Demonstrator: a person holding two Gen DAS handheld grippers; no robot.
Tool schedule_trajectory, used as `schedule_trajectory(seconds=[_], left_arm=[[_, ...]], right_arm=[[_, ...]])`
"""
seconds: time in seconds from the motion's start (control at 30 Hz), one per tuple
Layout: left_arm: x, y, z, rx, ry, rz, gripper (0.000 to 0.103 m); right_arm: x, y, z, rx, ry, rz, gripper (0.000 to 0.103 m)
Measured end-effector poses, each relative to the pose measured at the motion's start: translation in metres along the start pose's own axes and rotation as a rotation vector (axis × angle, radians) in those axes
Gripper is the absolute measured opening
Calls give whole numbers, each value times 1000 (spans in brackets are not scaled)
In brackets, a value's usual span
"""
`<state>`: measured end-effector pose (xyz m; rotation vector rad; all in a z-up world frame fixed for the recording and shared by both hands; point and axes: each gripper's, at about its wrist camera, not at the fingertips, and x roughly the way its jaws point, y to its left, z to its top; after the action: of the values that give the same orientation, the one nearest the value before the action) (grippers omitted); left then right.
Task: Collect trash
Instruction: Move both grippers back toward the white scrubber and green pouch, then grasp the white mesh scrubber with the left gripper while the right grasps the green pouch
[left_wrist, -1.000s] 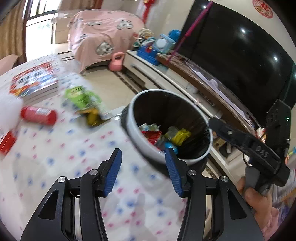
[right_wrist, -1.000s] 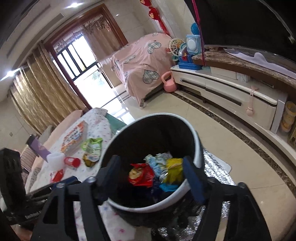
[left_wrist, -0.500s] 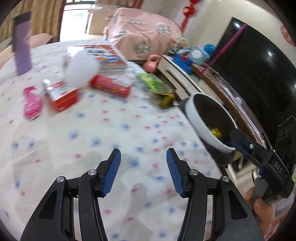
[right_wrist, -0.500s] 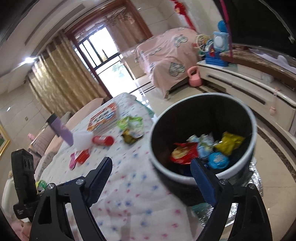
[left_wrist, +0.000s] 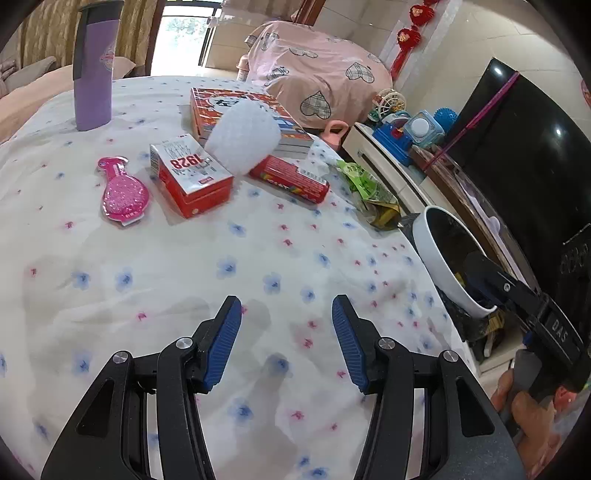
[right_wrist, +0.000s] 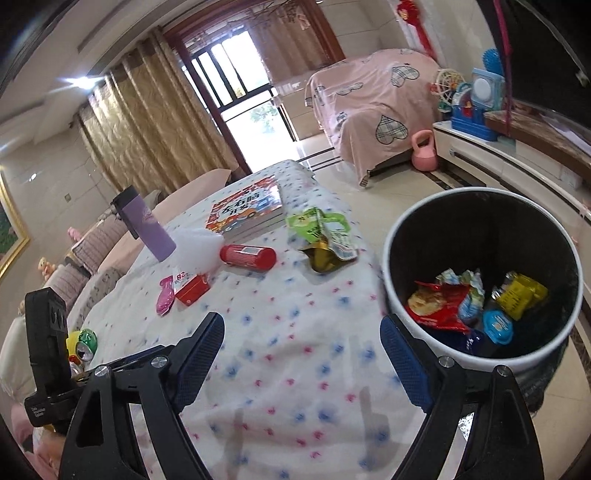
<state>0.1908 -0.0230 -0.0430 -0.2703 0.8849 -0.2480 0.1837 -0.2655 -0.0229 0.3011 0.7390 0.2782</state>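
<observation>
Both grippers empty, jaws spread wide over the cloth (left_wrist: 177, 273). Left gripper (left_wrist: 286, 339) hovers above bare cloth, nothing between its blue pads (left_wrist: 223, 345). Right gripper (right_wrist: 302, 363) also released, its right finger just beside the bin (right_wrist: 397, 295).

Trash on the table: green wrapper (right_wrist: 319, 236) at the cloth's edge near the bin, red tube (right_wrist: 247, 255) beside it, red box (left_wrist: 190, 179), white foam (left_wrist: 242, 138) lying against the book (left_wrist: 207, 99) and over the tube's end. Pink brush (left_wrist: 123, 192) left of the box. Purple cup (left_wrist: 92, 66) upright at the far side.

Bin stands off the table edge, holding a red bag (right_wrist: 437, 304), yellow packet (right_wrist: 521, 293), blue lid (right_wrist: 496, 326) and crumpled wrappers.
</observation>
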Motion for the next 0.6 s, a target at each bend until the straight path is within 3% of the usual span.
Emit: schedule_trajectory(seconds=[0.4,0.6], left_arm=[[3,13,30,13,-34,45,52],[11,12,58,37,-60,72,56]], right_arm=[[27,5,23,-24,25,-13,86],[53,1,41,-35,68,-30,62]])
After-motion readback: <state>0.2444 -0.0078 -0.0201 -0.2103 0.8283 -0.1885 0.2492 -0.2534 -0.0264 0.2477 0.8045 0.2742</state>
